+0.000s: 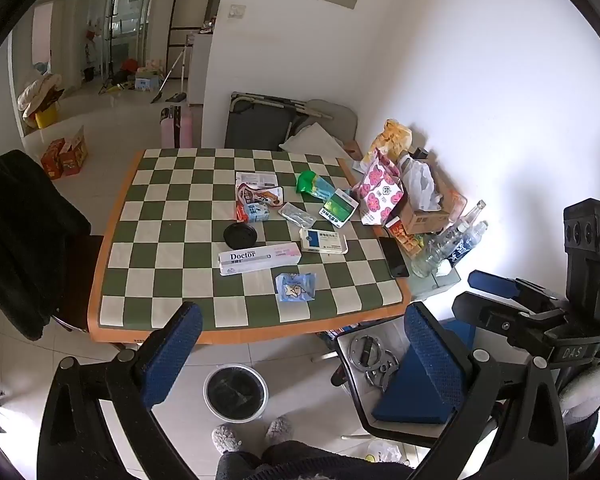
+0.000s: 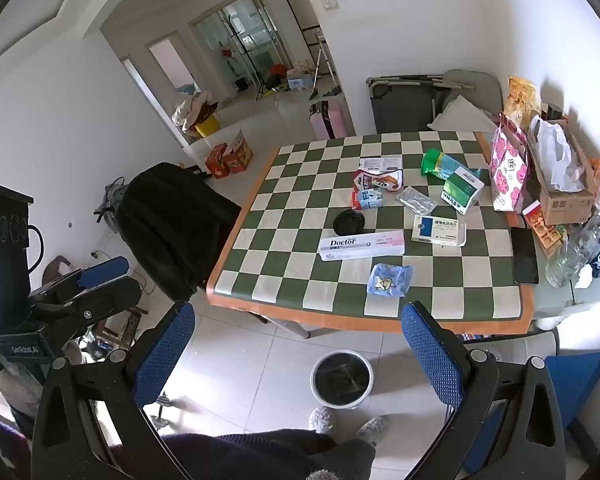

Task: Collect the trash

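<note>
A: Left wrist view, surfaces first. The table (image 1: 172, 240) wears a green-and-cream checkered cloth with an orange border, flat and matte. Trash bin (image 1: 236, 394) stands on pale floor tile just in front of the table's near edge: round, white rim, dark liner.

B: Trash items?

A: Scattered mid-table. Long white "Doctor" toothpaste box (image 1: 260, 258), rectangular cardboard. Just behind its left end, a round black lid (image 1: 240, 235). Crumpled blue wrapper (image 1: 295, 287), glossy plastic, nearest the front edge. Blue-and-white medicine box (image 1: 325, 241) and green-and-white box (image 1: 339, 208) farther right.

B: Grippers?

A: Left gripper (image 1: 300, 354): fingers spread wide, nothing between them, blue dimpled pads (image 1: 171, 354) on black frames, raised in front of the table. Right wrist view: right gripper (image 2: 296, 354) likewise spread wide, holding nothing, bin visible between its fingers.
</note>
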{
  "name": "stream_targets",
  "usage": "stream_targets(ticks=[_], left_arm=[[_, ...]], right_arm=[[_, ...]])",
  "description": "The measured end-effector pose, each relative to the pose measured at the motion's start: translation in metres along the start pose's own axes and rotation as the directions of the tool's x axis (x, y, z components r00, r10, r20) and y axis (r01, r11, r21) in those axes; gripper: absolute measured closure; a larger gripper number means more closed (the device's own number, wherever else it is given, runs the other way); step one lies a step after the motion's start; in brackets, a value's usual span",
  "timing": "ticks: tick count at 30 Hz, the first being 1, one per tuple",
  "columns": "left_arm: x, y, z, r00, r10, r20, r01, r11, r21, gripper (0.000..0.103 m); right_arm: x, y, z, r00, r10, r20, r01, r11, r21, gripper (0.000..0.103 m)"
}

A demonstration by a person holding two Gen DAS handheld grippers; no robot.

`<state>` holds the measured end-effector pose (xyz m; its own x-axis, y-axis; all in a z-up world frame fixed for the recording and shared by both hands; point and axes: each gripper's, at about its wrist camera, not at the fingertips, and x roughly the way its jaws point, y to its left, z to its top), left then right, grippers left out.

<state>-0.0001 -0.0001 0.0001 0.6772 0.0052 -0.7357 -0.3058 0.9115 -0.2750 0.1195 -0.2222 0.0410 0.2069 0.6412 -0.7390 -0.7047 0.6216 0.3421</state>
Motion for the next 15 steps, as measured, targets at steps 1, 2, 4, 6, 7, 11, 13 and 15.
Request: stream_targets(ticks=[1, 2, 4, 6, 7, 11, 13, 15], left_arm=[[0.000, 0.000, 0.000, 1.000, 0.001, 0.000, -0.001, 1.000, 0.001, 0.000], [0.000, 0.000, 0.000, 1.000, 0.000, 0.000, 0.000, 1.000, 0.000, 0.000], [0.000, 0.000, 0.000, 1.000, 0.001, -0.002, -0.001, 1.000, -0.001, 0.000], [0.000, 0.000, 0.000, 1.000, -0.002, -0.003, 0.002, 1.000, -0.001, 0.000], [0.000, 0.000, 0.000, 1.000, -0.001, -0.006, 0.001, 1.000, -0.001, 0.000], [0.001, 0.000, 0.000, 1.000, -0.004, -0.008, 0.004, 1.000, -0.005, 0.000], [0.001, -0.004, 0.000, 1.000, -0.008, -0.008, 0.008, 1.000, -0.001, 0.000], [0.006, 0.000, 0.001, 1.000, -0.009, -0.007, 0.009, 1.000, 0.005, 0.000]], right_arm=[[0.000, 0.000, 0.000, 1.000, 0.000, 0.000, 0.000, 1.000, 0.001, 0.000], [0.000, 0.000, 0.000, 1.000, 0.000, -0.001, 0.000, 1.000, 0.001, 0.000], [0.000, 0.000, 0.000, 1.000, 0.000, -0.001, 0.000, 1.000, 0.001, 0.000], [0.002, 0.000, 0.000, 1.000, -0.001, -0.003, 0.001, 1.000, 0.002, 0.000], [0.002, 0.000, 0.000, 1.000, -0.002, -0.004, 0.002, 1.000, 0.002, 0.000], [0.004, -0.001, -0.002, 1.000, -0.004, -0.006, 0.004, 1.000, 0.009, 0.000], [0.007, -0.003, -0.003, 1.000, -0.003, -0.011, 0.003, 1.000, 0.018, 0.000], [0.010, -0.004, -0.004, 1.000, -0.001, -0.013, 0.001, 1.000, 0.026, 0.000]])
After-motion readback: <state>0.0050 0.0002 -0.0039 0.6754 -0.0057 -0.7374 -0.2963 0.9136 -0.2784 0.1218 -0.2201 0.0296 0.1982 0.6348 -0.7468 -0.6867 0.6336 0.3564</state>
